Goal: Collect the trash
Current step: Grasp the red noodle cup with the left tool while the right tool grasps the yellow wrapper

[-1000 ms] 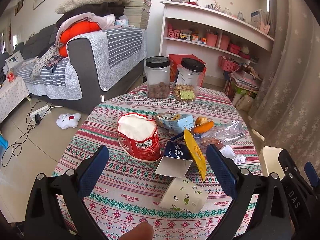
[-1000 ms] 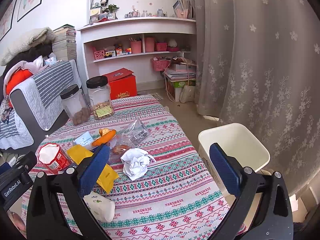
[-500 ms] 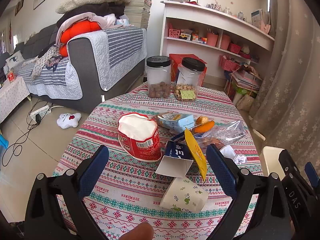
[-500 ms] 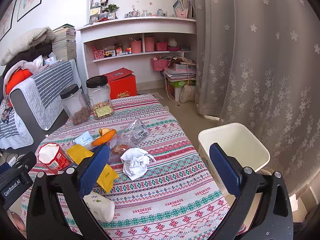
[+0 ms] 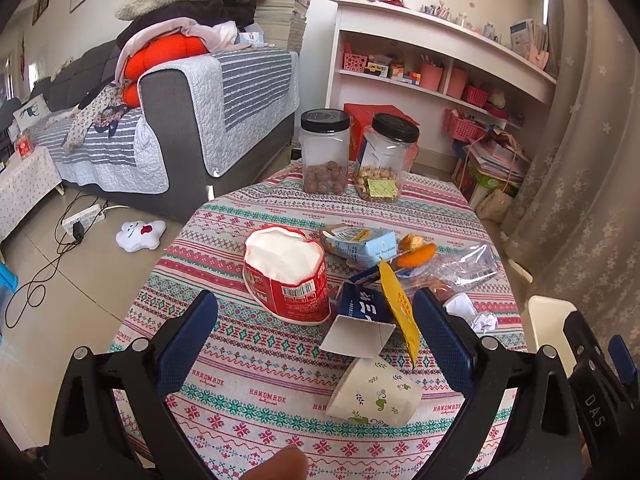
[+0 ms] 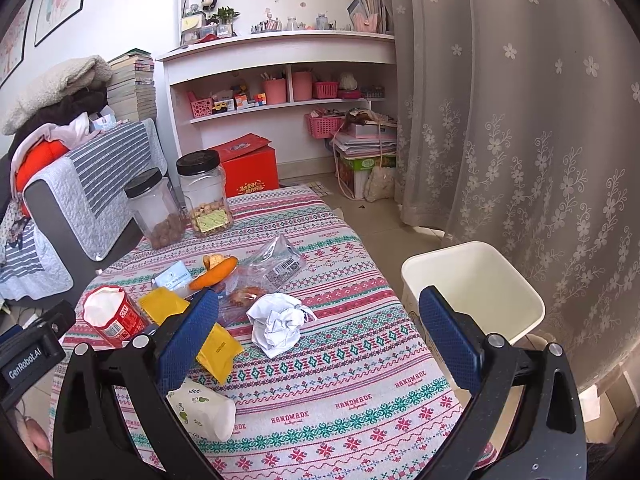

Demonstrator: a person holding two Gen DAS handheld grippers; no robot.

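Both grippers hover above a round table [image 5: 248,360] covered in a striped patterned cloth. The left gripper [image 5: 316,336] has its blue-padded jaws spread wide and holds nothing; the right gripper [image 6: 320,328] is likewise wide open and empty.

The trash lies in a cluster around the middle of the table. In the left wrist view, a crumpled red cup-noodle tub [image 5: 286,272] sits at 12 o'clock from the left gripper, a torn dark-blue carton [image 5: 360,312] just beside it at 3 o'clock, with a yellow wrapper [image 5: 400,308] leaning against the carton. A tipped paper cup with green leaf print [image 5: 374,394] lies at 6 o'clock from the carton, nearest the camera. A light-blue packet [image 5: 360,242] lies at 12 o'clock from the carton, touching an orange peel [image 5: 416,256], and a clear plastic bag [image 5: 464,268] sprawls at 3 o'clock from the peel.

In the right wrist view, a ball of crumpled white paper [image 6: 278,322] sits between the open right fingers, on the cloth. A white waste bin [image 6: 476,280] stands on the floor at 3 o'clock from the table, open-topped. Two black-lidded clear jars [image 6: 204,196] stand at the table's far edge.
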